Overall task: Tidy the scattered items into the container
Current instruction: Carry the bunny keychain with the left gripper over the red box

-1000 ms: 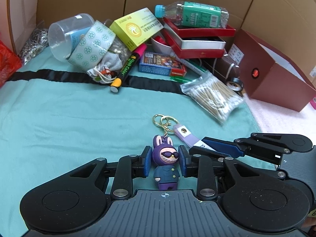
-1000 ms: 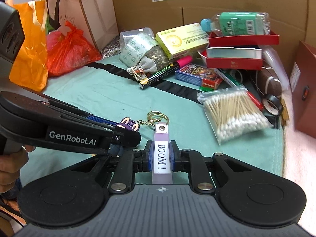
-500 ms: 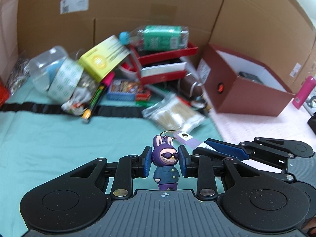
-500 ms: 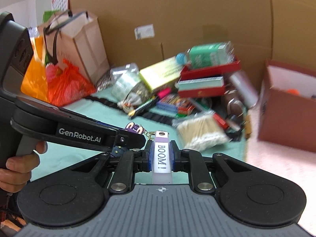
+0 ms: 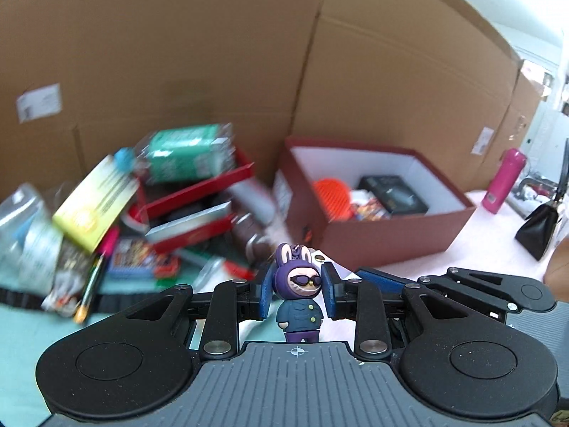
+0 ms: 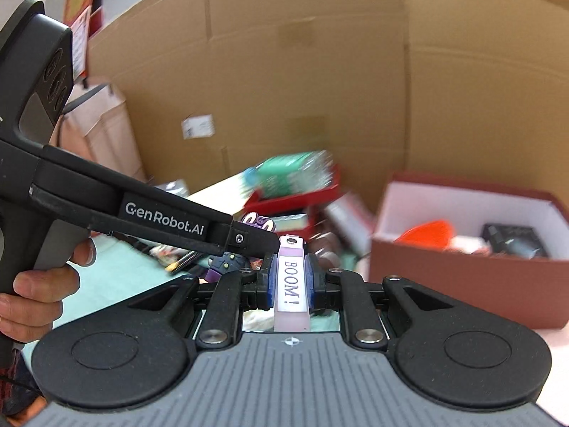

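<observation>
**Both grippers share one keychain, short of the red box**

The left gripper (image 5: 297, 293) has its blue pads pressed against the head of a purple bunny figure (image 5: 298, 297), which stands upright between them — ears up, sunglasses facing the camera, feet towards the gripper body. The right gripper (image 6: 290, 279) is clamped on a pale lilac tag (image 6: 291, 284) printed "BOOM!", the tag running lengthwise between the pads with its eyelet end pointing forward. Bunny and tag sit just beside each other; in the right wrist view the bunny's ears and body peek out under the left gripper's black finger, immediately left of the tag. A person's hand (image 6: 33, 284) grips the left gripper's handle.

The red box (image 5: 391, 227) with a white lining lies ahead and to the right of both grippers, apart from them, on a pale pink surface. Inside it are an orange item (image 5: 332, 194) and a black box (image 5: 391, 194). To the left, on teal cloth (image 5: 21, 348), lies a blurred pile — green-labelled bottle (image 5: 188, 153), yellow carton (image 5: 94, 203), stacked red trays (image 5: 199, 195).
</observation>
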